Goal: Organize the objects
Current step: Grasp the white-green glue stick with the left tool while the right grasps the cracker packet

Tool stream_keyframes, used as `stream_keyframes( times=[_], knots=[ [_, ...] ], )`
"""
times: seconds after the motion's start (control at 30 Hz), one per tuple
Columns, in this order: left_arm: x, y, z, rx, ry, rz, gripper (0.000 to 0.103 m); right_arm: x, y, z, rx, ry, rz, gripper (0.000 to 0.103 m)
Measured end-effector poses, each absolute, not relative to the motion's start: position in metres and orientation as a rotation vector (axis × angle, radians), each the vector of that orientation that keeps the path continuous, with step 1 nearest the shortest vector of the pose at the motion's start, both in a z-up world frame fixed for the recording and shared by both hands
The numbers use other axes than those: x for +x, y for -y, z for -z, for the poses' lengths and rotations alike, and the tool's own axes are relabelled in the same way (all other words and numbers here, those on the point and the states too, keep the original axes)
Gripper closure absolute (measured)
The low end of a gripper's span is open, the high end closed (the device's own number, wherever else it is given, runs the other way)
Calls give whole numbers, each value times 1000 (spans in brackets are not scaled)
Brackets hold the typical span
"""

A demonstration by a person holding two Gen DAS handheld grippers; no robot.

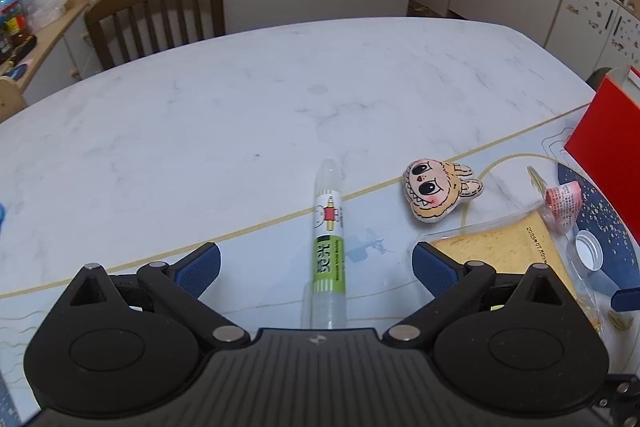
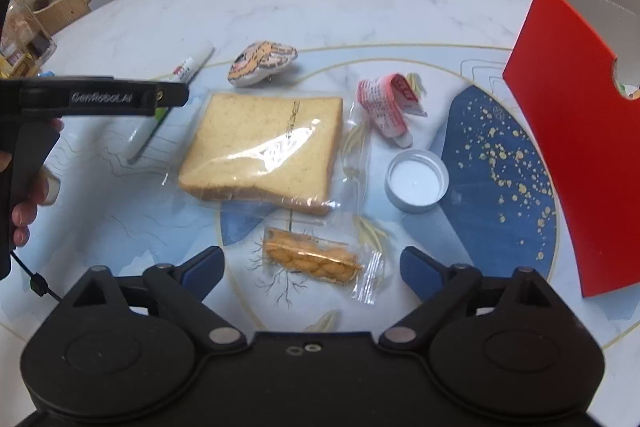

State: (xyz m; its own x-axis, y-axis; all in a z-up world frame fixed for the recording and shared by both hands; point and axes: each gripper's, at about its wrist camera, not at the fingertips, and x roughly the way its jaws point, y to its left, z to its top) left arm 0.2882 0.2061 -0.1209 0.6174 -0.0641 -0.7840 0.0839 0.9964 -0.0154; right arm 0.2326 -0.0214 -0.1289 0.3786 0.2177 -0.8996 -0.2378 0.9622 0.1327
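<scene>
Our left gripper [image 1: 316, 269] hangs with fingers spread wide around the glue stick [image 1: 329, 251] lying flat on the table [image 1: 200, 115]; the right gripper [image 2: 312, 269], likewise spread, hovers over the wrapped snack [image 2: 310, 261]. We judge the tube light, rigid, slick: pinch mid-label.

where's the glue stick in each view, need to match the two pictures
Left wrist: the glue stick lies at lower centre, between the open left tool's fingers, pointing away.
Right wrist: left of centre, partly hidden behind the left tool's arm, left of the bread.
Shared landmark: the monster plush, just right of the stick in both.
</scene>
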Motion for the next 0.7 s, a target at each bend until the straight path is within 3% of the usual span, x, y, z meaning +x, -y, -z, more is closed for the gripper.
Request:
stream_keyframes(
  times=[0.33,0.43,0.5,0.63,0.7],
  knots=[
    [299,-205,131,41,-889,72,3,233,15,135,-41,-1162,-276,20],
    [298,-203,133,49,-896,80,18,233,15,134,-45,-1158,-271,25],
    [298,-202,134,47,-905,89,37,233,15,133,-47,-1157,-274,31],
    [295,-201,135,56,-904,92,47,231,13,132,-70,-1152,-283,38],
    [294,-199,134,69,-902,104,59,230,13,131,-78,-1146,-288,44]
  ],
)
